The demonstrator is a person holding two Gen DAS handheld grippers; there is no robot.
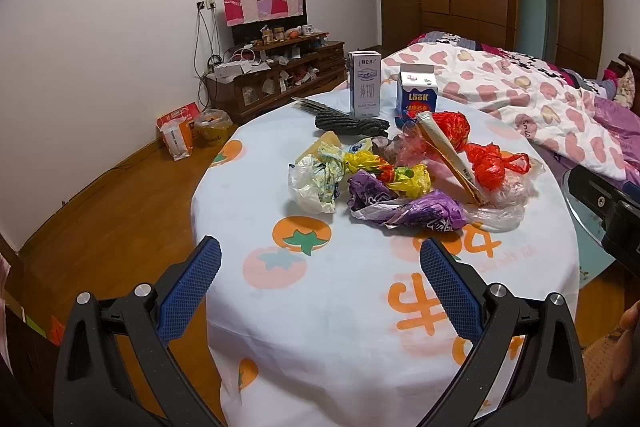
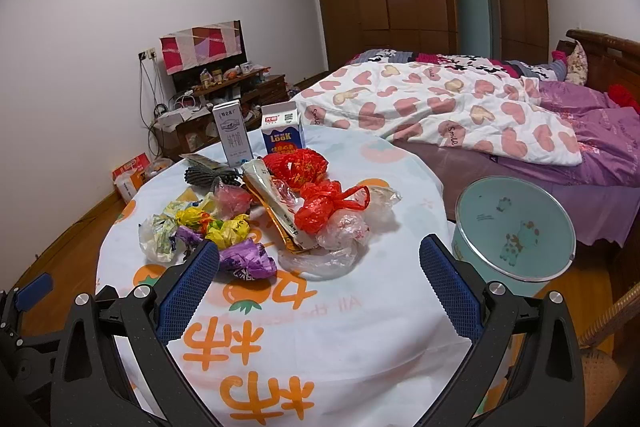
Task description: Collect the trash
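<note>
Left claw (image 1: 320,263) spread wide, empty, blue pads (image 1: 450,287) hovering over the near part of the table (image 1: 320,327), which wears a white cloth with orange fruit prints. Straight ahead of the fingers, apart from them, lies the trash: a purple bag (image 1: 424,213) nearest, a whitish bag (image 1: 314,183) ahead-left, a yellow bag (image 1: 408,177) behind the purple, a red bag (image 1: 490,167) ahead-right with a clear bag (image 1: 500,213) beside it, and a long gold wrapper (image 1: 448,155) slanting through the pile. Beyond the heap, a dark rolled cloth (image 1: 352,125), then a tall milk carton (image 1: 365,85) and a shorter blue carton (image 1: 417,95), both upright at the far edge. Right claw (image 2: 320,263) likewise wide and empty, low over the cloth; its left pad overlaps the purple bag (image 2: 248,259) in view, contact cannot be told. The clear bag (image 2: 332,255) sits just ahead between the fingers, the red bag (image 2: 320,209) behind it. Right of that claw, off the table edge, stands a pale blue round bin (image 2: 516,227) with a giraffe on its lid. Bed (image 2: 460,115) with heart-print quilt farther right; wardrobe (image 2: 400,7) at the back wall.
</note>
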